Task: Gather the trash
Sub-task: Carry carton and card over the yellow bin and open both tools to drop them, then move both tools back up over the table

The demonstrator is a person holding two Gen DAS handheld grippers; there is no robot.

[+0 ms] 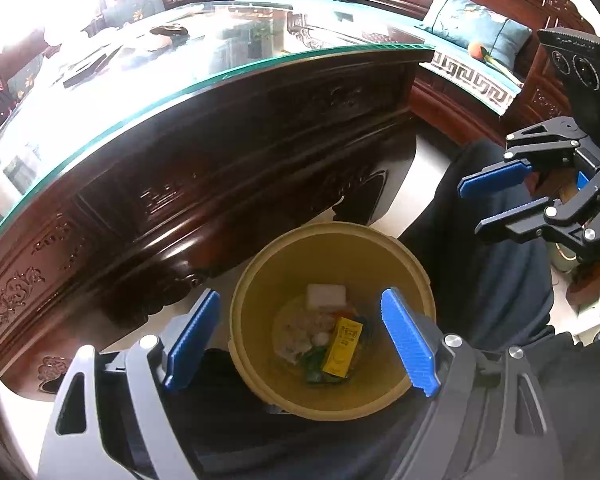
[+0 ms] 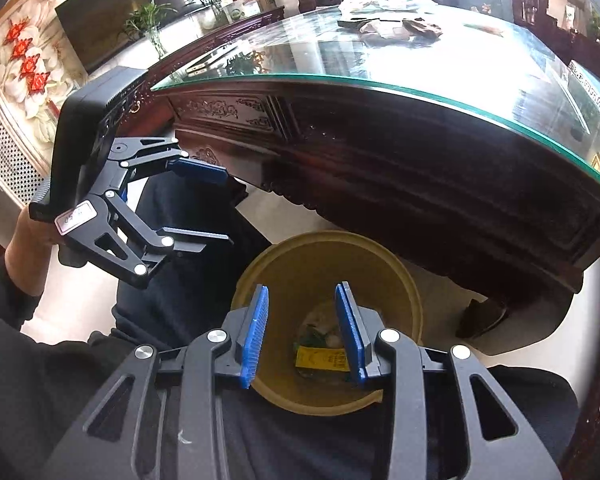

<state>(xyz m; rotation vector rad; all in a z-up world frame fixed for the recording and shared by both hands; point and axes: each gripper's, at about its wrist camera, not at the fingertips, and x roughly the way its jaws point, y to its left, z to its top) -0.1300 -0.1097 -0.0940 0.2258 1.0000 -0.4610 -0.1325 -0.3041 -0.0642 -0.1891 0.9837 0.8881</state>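
Note:
A tan round trash bin (image 1: 260, 320) stands on the floor by the carved wooden table; it also shows in the right wrist view (image 2: 400, 280). Inside lie a yellow carton (image 1: 343, 346), a white block (image 1: 326, 295), crumpled wrappers and green scraps; the carton shows too in the right wrist view (image 2: 320, 359). My left gripper (image 1: 300, 340) hangs above the bin, open and empty. My right gripper (image 2: 302, 332) is also above the bin, open and empty. Each gripper shows in the other's view, the right (image 1: 476, 208) and the left (image 2: 216, 204).
A dark carved wooden table with a glass top (image 1: 204, 80) stands just behind the bin, with papers and small items (image 2: 396, 28) on it. A cushioned wooden sofa (image 1: 480, 28) is at the back right. The person's dark-trousered legs (image 1: 480, 272) flank the bin.

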